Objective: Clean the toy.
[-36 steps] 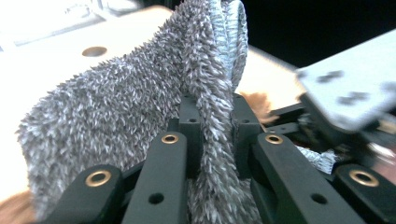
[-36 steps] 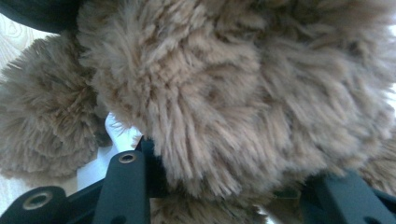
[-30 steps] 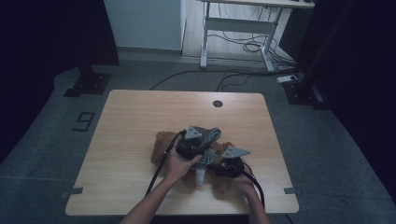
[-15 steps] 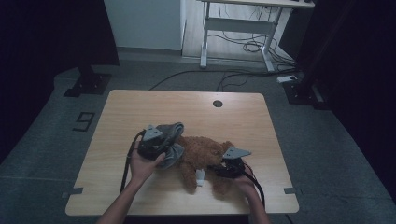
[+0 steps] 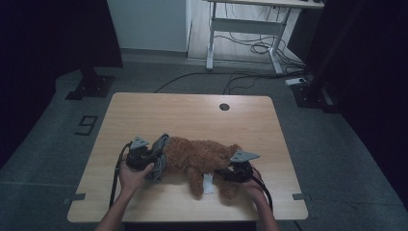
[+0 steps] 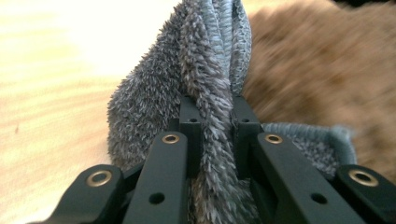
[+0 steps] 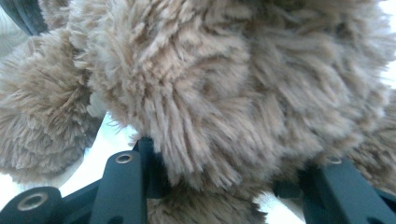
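The brown plush toy (image 5: 199, 155) lies near the table's (image 5: 192, 110) front edge, its right end clamped by the right gripper (image 5: 231, 174), while the left gripper (image 5: 153, 160) pinches a grey cloth (image 5: 160, 156) at its left end; both look soft, light, best gripped by thick folds.

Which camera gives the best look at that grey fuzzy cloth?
The left gripper view: the grey cloth is close up, pinched between that gripper's shut jaws. The high view shows it small, bunched at the brown plush toy's left end.
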`<state>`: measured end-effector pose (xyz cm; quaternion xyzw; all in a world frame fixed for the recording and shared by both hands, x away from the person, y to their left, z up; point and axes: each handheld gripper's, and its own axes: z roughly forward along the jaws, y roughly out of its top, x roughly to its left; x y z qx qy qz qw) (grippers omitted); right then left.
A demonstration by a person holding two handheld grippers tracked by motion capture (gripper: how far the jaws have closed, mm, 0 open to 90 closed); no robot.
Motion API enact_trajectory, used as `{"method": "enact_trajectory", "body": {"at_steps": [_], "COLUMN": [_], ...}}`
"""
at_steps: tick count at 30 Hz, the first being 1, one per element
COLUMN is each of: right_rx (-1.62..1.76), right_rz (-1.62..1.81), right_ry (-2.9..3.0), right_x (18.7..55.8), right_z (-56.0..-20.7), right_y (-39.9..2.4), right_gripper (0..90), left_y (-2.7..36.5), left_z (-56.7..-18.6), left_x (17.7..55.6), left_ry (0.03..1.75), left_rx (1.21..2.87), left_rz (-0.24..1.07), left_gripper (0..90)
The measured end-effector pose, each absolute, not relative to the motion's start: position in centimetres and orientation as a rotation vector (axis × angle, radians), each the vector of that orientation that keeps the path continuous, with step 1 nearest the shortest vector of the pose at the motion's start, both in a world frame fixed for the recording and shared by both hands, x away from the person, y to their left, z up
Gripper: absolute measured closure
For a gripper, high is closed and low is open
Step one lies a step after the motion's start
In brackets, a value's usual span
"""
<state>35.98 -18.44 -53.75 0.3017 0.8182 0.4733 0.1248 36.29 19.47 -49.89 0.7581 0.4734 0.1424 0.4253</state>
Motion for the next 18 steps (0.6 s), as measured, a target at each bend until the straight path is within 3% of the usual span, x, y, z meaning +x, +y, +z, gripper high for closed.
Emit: {"method": "enact_trajectory", "body": {"at_steps": [3,8,13,18], "right_rx": [0.882,0.9,0.901,0.902], "right_rz": [1.382,1.388,1.387,1.388], "right_ry": [2.385,2.381,2.372,2.369], "right_x": [36.1,36.3,36.4,36.3], "right_z": [-53.8,-53.9,-53.9,-53.9], "right_y": [-18.5,-18.7,-18.6,-18.6], "right_gripper": [49.7,49.7,49.7,49.7], "left_y": [20.0,19.5,15.4,8.1], "left_z": [-50.5,-47.5,-43.3,-42.3], "left_x": [36.5,35.8,35.1,35.6], "left_ry": [1.206,1.144,0.985,0.856], "left_rx": [1.876,1.833,1.85,1.953], "left_rz": [0.314,0.365,0.425,0.408], "left_gripper": [79.0,79.0,79.1,79.0]}}
